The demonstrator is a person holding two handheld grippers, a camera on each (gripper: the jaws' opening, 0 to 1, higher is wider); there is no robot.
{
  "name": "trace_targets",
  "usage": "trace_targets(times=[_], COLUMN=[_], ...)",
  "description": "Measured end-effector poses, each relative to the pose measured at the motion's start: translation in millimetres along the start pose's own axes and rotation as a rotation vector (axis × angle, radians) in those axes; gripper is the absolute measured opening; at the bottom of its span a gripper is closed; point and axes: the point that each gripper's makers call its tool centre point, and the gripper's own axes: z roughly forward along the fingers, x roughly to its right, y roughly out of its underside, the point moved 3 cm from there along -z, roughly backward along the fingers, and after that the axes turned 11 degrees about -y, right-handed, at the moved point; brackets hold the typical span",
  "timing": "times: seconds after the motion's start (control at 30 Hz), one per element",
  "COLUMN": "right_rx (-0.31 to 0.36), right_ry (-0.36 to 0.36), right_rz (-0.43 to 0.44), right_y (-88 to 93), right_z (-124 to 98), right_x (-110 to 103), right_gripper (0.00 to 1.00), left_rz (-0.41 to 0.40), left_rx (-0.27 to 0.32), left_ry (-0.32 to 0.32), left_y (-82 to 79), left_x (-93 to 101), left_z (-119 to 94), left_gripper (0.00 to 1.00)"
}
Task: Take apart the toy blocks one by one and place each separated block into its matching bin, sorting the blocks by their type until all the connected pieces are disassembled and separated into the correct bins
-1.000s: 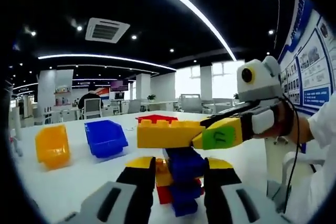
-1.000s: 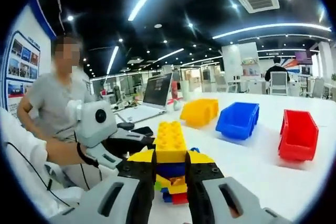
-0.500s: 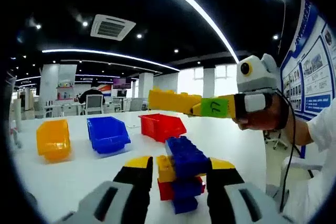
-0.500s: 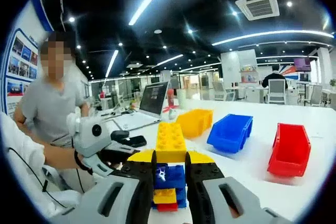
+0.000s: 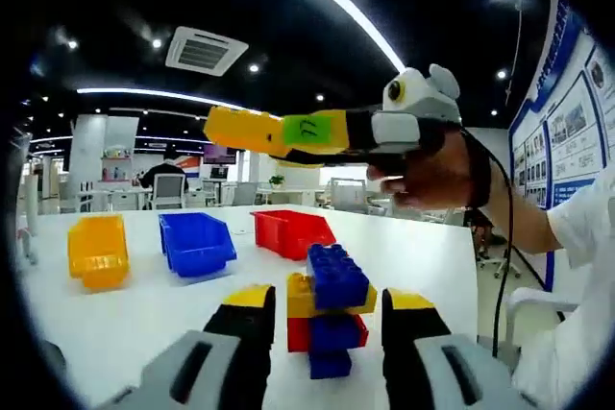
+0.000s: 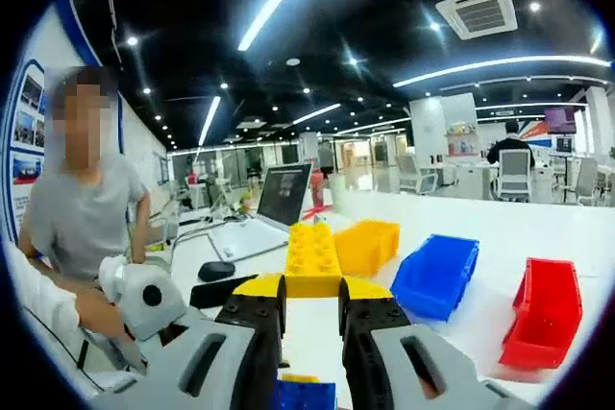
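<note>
The left gripper view sat low and close behind the block stack [image 5: 329,309], looking across the white table [image 5: 144,314] at the yellow bin [image 5: 97,252], blue bin [image 5: 196,244] and red bin [image 5: 291,231]. The right gripper view [image 6: 309,319] looked from higher up, and it saw the same table and three bins farther off.

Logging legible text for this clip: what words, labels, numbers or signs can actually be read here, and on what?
Green tag on the right claw, holding the yellow block: a dark handwritten mark, too unclear to read.
Wall posters: print too small and blurred to read.
Distant wall screen: blurred, unreadable.
Bins and blocks: no lettering seen.
</note>
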Motion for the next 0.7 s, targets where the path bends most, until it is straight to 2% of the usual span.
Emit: trace_targets(times=[0.1,0.3,0.47,0.7], right_rx=[-0.012,-0.042,-0.091,-0.143], right_ry=[-0.009,-0.013,-0.005,0.033], right_rz=[-0.001,0.006,-0.005,0.022], right_y=[-11.3,-20.8,-24.4,-21.8], right_z=[21.0,56.1,92.7,138.1], right_x=[5.6,15.9,28.9,56.2], right_gripper=[0.23,0.23,0.23,0.23], left_rz=[0.015,0.017,0.020,0.022], left_rx=[-0.009,-0.015,-0.020,-0.018], left_ry=[0.014,-0.013,-0.037,-0.044], left_y=[4.4,10.0,16.1,19.6], left_x=[0.5,-10.0,-20.1,-22.6], left_z=[-6.4,-15.9,-22.3,-26.2], left_gripper=[0.45,0.44,0.43,0.42])
